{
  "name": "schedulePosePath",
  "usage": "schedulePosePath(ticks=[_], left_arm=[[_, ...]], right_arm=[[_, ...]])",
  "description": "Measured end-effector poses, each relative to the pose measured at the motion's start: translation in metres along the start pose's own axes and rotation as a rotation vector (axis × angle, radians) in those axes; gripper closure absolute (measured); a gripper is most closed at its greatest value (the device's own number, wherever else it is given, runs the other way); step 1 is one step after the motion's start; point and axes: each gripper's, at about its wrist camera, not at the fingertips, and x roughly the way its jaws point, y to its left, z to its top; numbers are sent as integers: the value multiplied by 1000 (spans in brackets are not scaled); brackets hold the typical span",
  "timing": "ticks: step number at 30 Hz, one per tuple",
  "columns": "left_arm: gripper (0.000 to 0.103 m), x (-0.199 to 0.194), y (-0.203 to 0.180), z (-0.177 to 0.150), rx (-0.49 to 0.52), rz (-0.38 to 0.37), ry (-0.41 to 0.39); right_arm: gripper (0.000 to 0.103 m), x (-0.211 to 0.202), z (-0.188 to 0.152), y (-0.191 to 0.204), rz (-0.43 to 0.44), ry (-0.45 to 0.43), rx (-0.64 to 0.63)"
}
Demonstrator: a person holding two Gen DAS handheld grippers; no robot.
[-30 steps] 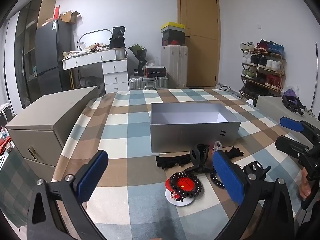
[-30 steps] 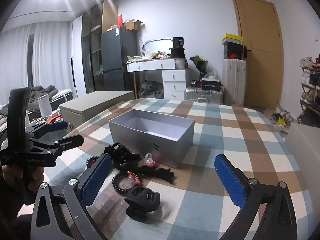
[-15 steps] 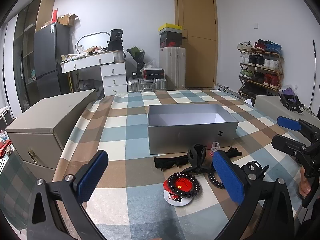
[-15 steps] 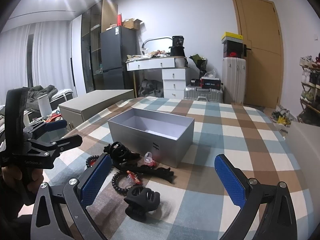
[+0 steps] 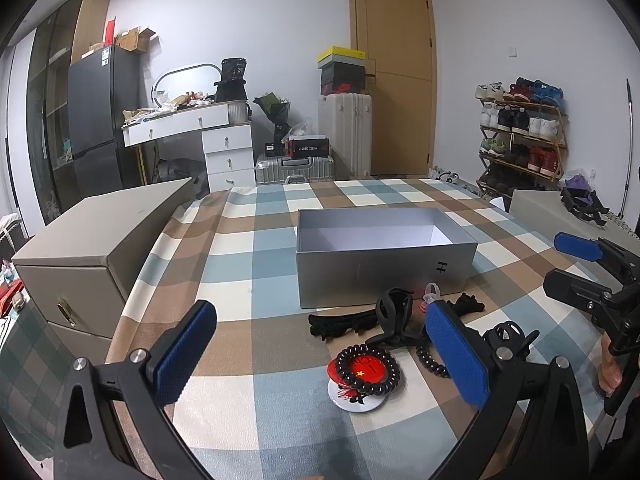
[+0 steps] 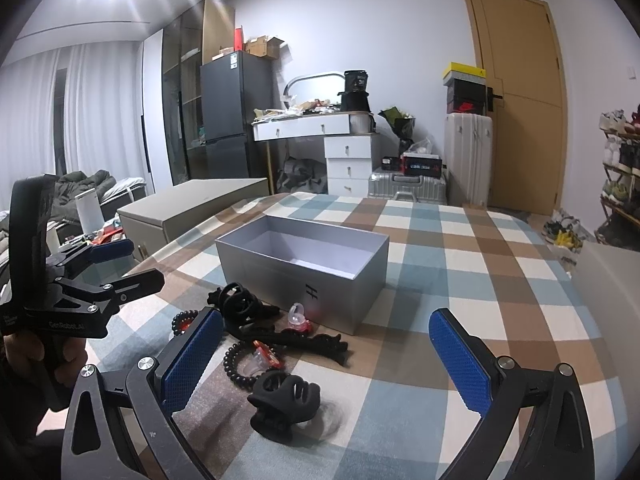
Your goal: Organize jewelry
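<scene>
While both tools hover over the checked tablecloth (image 5: 248, 248), nothing has been picked up: the left gripper (image 5: 320, 354) stands spread wide and empty, and the right gripper (image 6: 324, 354) is just as wide, with nothing between its blue pads (image 6: 460, 362).

The jewelry sits in a loose heap on the near side of the silver box (image 5: 384, 276), touching or just beside its front wall. The box itself looks empty, white floor showing. By my reading, the job is only starting.

Nearest the right gripper is a black claw clip (image 6: 286, 400), standing apart from the tangle, so that looks the cleanest first grab. Best bet: come down around it squarely, pinch its body, lift straight up, then carry it over the box wall.

Look at the pile: a long black hair clip (image 6: 312, 342), a second claw clip (image 6: 240, 300), a black spiral hair tie (image 5: 367, 367) lying on a red and white badge (image 5: 354, 388), and beads (image 6: 236, 364) with small pink and red pieces. Everything overlaps, so one careless pull could drag its neighbours.
</scene>
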Motion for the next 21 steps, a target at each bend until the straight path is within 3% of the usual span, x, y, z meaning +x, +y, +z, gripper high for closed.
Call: schedulePosePath(ticks=[21], left_arm=[[1, -1, -2, -1, 1, 0, -3]], right_arm=[[0, 2, -1, 2, -12, 5, -7]])
